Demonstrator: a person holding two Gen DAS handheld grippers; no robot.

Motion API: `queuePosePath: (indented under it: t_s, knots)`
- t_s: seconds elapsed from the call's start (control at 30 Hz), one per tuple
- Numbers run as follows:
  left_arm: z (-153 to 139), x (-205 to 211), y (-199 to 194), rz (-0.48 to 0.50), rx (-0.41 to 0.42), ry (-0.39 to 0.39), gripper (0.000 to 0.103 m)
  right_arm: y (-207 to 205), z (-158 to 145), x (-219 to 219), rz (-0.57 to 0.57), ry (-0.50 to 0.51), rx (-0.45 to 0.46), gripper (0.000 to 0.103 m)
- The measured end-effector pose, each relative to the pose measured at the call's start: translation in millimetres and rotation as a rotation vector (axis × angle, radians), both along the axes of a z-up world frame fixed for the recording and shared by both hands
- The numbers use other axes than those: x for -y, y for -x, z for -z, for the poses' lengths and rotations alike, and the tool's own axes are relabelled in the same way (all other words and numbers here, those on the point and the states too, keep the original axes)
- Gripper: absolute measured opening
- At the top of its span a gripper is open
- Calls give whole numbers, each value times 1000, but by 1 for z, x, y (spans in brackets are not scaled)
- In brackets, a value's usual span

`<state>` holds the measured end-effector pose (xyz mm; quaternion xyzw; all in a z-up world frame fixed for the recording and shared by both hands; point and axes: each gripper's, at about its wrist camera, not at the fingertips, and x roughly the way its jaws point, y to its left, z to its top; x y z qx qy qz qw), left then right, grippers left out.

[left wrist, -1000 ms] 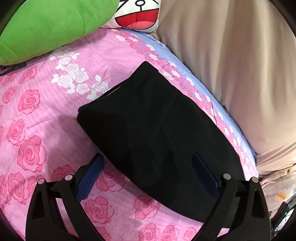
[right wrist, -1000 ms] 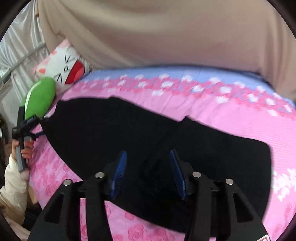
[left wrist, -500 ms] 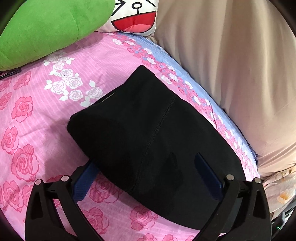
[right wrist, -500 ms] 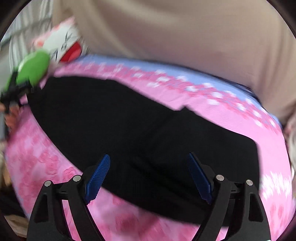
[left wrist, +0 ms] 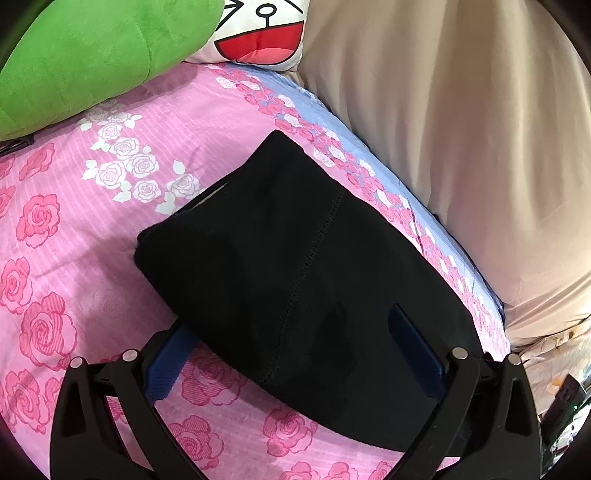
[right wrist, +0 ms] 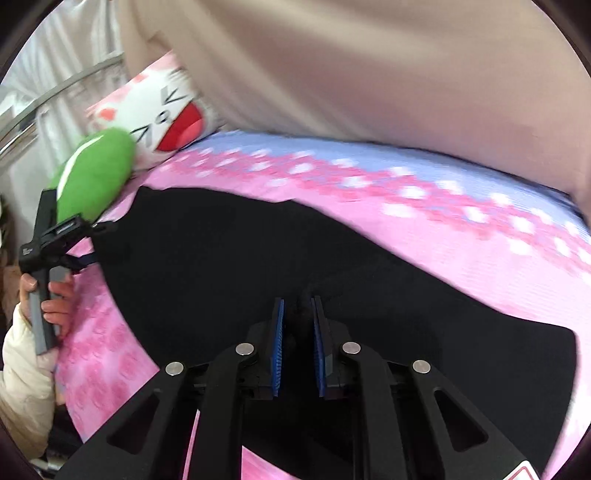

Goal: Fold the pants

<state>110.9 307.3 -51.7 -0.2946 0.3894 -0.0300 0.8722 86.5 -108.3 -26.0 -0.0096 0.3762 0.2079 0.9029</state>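
The black pants (right wrist: 229,266) lie flat across the pink rose-print bedsheet (left wrist: 74,229), filling the middle of both views. The right gripper (right wrist: 298,306), bottom centre, has just been closing and its blue pads pinch a raised fold of the fabric. The left gripper (left wrist: 291,328) stands spread, one finger on each side of the pants' end. A green plush (left wrist: 92,48) and a cartoon-face pillow (left wrist: 266,33) sit upper left.

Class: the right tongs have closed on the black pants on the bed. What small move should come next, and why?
Probably lift the right tongs slightly: they have just been closing and pinch a raised fold of the pants, while the left tongs stand open around the other end.
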Motion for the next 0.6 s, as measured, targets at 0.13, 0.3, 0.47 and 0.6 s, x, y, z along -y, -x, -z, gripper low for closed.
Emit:
queuePosePath:
  t_s: [0.13, 0.3, 0.47, 0.6]
  knots:
    - [0, 0, 2, 3, 8, 10, 98, -12, 31, -36, -57, 21, -44, 24]
    - [0, -1, 4, 1, 20, 23, 98, 23, -11, 18, 66, -93, 28, 66]
    - [1, -4, 4, -25, 25, 59, 98, 107, -28, 148, 396, -187, 26, 80]
    - [1, -6, -1, -50, 15, 77, 98, 143, 8, 202, 528, -305, -58, 81]
